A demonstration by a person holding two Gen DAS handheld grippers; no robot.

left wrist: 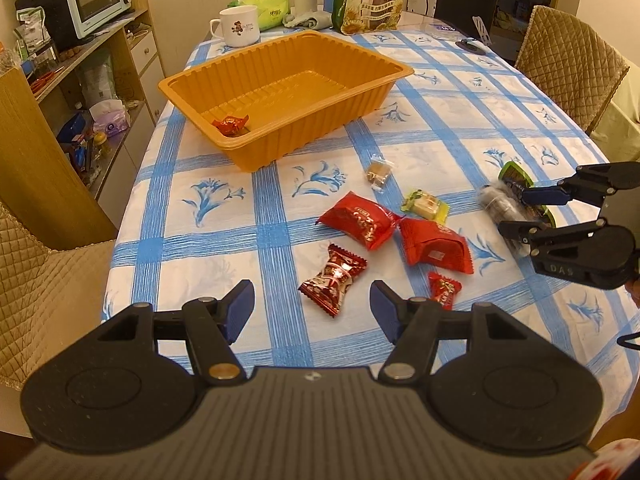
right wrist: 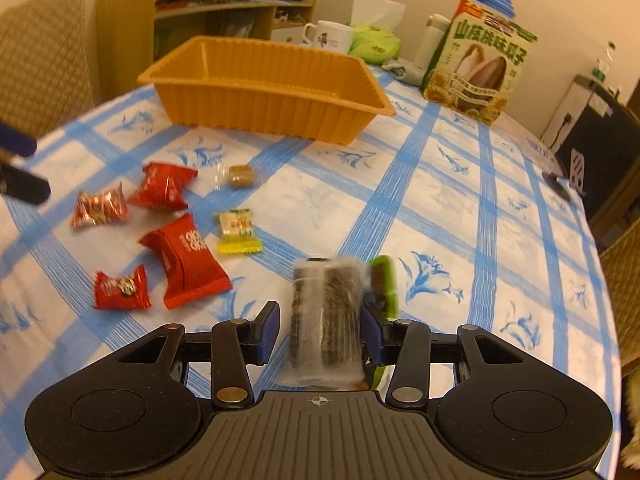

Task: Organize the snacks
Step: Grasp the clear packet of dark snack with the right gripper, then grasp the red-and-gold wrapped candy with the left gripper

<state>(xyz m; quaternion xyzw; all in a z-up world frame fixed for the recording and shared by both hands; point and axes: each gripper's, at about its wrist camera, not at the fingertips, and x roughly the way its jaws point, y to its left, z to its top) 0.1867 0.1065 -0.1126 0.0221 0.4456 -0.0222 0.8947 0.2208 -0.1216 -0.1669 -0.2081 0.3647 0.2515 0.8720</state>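
My right gripper [right wrist: 320, 330] stands around the clear roll [right wrist: 326, 312], a dark snack stack in transparent film with a green pack [right wrist: 383, 284] just beside it. The right pad looks to be against the roll and the left pad has a small gap, so I judge the jaws are not yet clamped on it. The view is blurred here. The roll seems light and rather stiff, but the film will be slippery, so I would take it across the middle of the cylinder, not at the loose ends.

My left gripper [left wrist: 312, 310] hangs with its jaws apart and empty, above the tablecloth [left wrist: 440, 128], just near a foil candy [left wrist: 333, 278]. Such candy is light and crinkly; I would pinch the body, because the twisted ends can slip out.

A little farther lie two red packs [left wrist: 356, 220], soft and puffy, a small red candy [left wrist: 444, 291], a yellow sweet [left wrist: 426, 205] and a brown cube [left wrist: 378, 172] in clear wrap.

Beyond them stands the orange tray [left wrist: 288, 40], where one red candy [left wrist: 230, 124] is already lying in the near corner.
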